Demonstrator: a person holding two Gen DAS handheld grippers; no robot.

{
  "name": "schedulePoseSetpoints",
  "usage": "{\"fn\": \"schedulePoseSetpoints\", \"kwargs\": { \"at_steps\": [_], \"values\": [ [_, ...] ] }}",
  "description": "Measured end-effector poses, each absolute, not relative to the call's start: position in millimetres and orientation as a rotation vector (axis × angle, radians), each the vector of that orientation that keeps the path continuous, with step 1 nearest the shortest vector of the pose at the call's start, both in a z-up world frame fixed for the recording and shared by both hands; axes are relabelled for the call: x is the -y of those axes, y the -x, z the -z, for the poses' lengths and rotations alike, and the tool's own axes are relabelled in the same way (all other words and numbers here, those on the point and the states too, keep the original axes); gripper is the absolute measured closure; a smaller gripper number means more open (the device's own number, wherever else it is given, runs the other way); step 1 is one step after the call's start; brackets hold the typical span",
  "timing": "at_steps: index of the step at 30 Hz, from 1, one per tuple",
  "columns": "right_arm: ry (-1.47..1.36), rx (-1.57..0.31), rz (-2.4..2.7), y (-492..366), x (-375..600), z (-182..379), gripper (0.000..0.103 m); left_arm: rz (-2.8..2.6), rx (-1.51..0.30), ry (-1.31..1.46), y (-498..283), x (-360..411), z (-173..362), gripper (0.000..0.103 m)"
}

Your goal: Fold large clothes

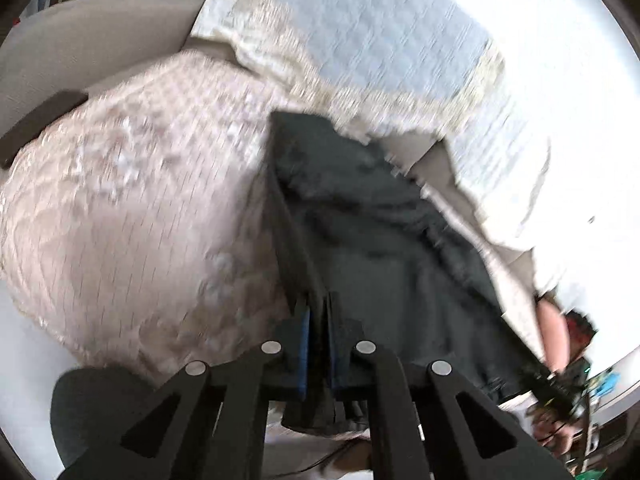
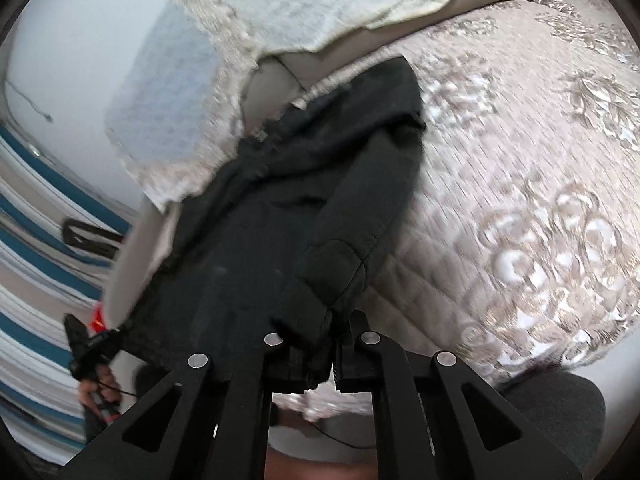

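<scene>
A large black garment (image 1: pixel 384 248) is stretched between both grippers above a sofa. My left gripper (image 1: pixel 319 312) is shut on one edge of it, the cloth pinched between the blue pads. In the right wrist view the same black garment (image 2: pixel 280 216) hangs with a folded sleeve or flap on its right side. My right gripper (image 2: pixel 334 332) is shut on its near edge. The other gripper and the hand that holds it show at the far corner of the cloth in each view (image 1: pixel 560 384) (image 2: pixel 92 348).
The sofa seat carries a pink-beige quilted floral cover (image 1: pixel 132 208) (image 2: pixel 520 184). A white lace throw (image 1: pixel 360 40) (image 2: pixel 280 8) drapes over the backrest. A blue-and-white striped surface (image 2: pixel 36 248) lies at the left. Both views are motion-blurred.
</scene>
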State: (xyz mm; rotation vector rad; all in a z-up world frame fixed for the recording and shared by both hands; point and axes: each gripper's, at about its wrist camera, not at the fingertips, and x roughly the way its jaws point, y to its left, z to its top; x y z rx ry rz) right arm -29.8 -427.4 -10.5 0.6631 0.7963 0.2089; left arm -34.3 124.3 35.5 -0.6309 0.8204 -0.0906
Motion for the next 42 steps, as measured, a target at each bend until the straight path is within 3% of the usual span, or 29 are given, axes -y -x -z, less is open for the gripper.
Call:
{"fn": "schedulePoseSetpoints", "kwargs": {
  "at_steps": [11, 15, 21, 26, 31, 32, 34, 36, 39, 42],
  "values": [
    [-0.667, -0.686, -0.289, 8.9, 438.8, -34.5, 0.096, 0.199, -0.708, 0.590, -18.0, -122.5, -81.2, 0.098],
    [-0.660, -0.659, -0.298, -19.5, 443.7, -50.9, 0.096, 0.214, -0.680, 0.605, -49.3, -128.0, -87.9, 0.103],
    [-0.646, -0.632, -0.310, -82.7, 451.8, -76.5, 0.096, 0.207, -0.601, 0.620, -104.0, -140.8, -107.7, 0.103],
    [-0.635, -0.673, -0.288, -134.6, 449.4, -70.1, 0.096, 0.207, -0.704, 0.528, -145.7, -125.3, -91.5, 0.103],
    [-0.601, -0.706, -0.308, -121.2, 445.9, -57.2, 0.096, 0.213, -0.820, 0.468, -102.8, -103.3, -60.4, 0.102],
    [-0.600, -0.712, -0.306, -113.5, 448.0, -53.7, 0.096, 0.207, -0.847, 0.457, -92.3, -99.8, -54.1, 0.099],
    [-0.608, -0.714, -0.295, -106.7, 453.3, -50.8, 0.096, 0.196, -0.905, 0.465, -66.9, -92.8, -40.7, 0.082],
    [-0.617, -0.707, -0.284, -101.1, 459.7, -50.8, 0.096, 0.213, -0.941, 0.508, -43.5, -87.0, -32.6, 0.049],
    [-0.626, -0.702, -0.279, -93.6, 464.1, -50.1, 0.096, 0.215, -0.968, 0.580, -13.3, -79.9, -24.8, 0.034],
    [-0.640, -0.693, -0.289, -81.6, 462.3, -45.2, 0.096, 0.150, -1.010, 0.543, 4.6, -73.9, -11.8, 0.032]
  ]
}}
